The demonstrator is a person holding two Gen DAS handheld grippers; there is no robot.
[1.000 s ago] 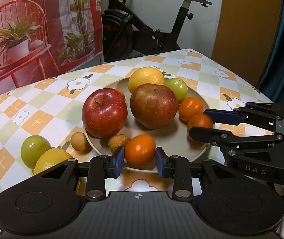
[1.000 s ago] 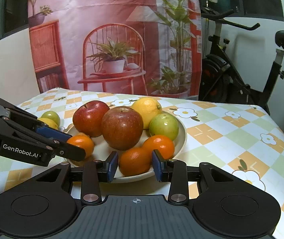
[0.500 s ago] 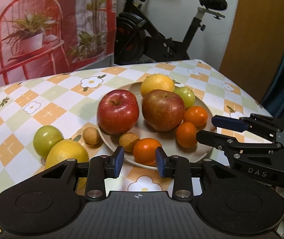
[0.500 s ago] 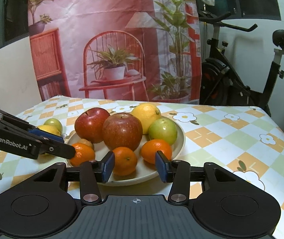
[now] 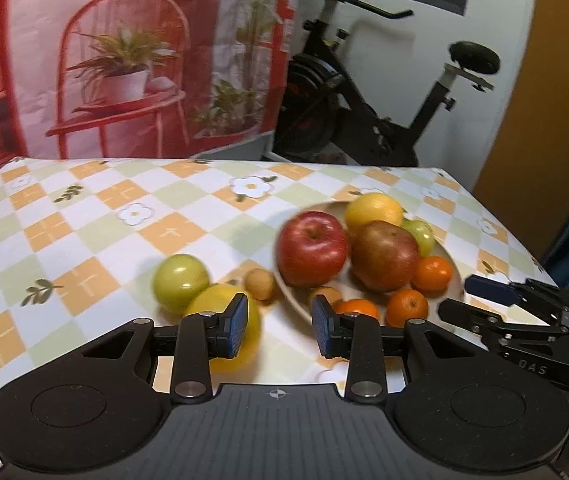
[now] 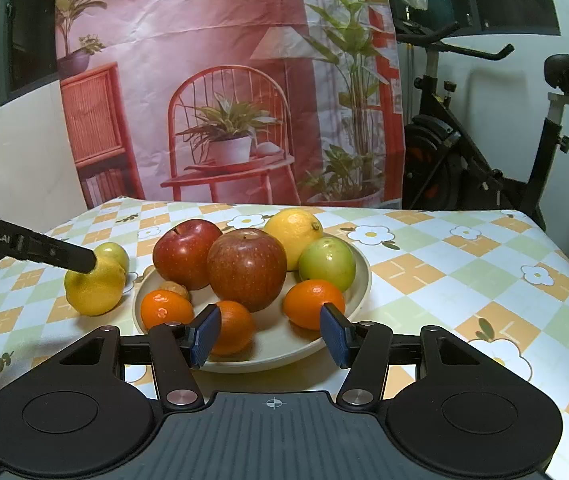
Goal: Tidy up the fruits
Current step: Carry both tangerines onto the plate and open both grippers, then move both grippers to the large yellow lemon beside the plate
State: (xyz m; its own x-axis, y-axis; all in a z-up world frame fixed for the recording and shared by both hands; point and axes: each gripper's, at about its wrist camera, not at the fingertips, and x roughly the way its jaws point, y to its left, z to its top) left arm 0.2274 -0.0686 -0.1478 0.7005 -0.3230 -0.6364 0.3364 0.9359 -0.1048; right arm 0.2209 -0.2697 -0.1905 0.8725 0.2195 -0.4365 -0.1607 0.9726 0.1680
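The plate (image 6: 358, 280) on the counter (image 6: 464, 280) holds 2 apples, 1 lemon, 1 green fruit, 3 oranges and 1 brown fruit; left of it lie 1 lemon, 1 green fruit, 1 brown fruit. The left claw (image 5: 279, 330) stands apart, empty; the right claw (image 6: 270, 334) is opening, gripping nothing.

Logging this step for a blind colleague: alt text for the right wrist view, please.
The right gripper, jaws opening and empty, hovers at a plate holding two apples, a lemon, a green fruit and three tangerines. A second lemon lies on the checked tablecloth, under the left gripper's fingertip.
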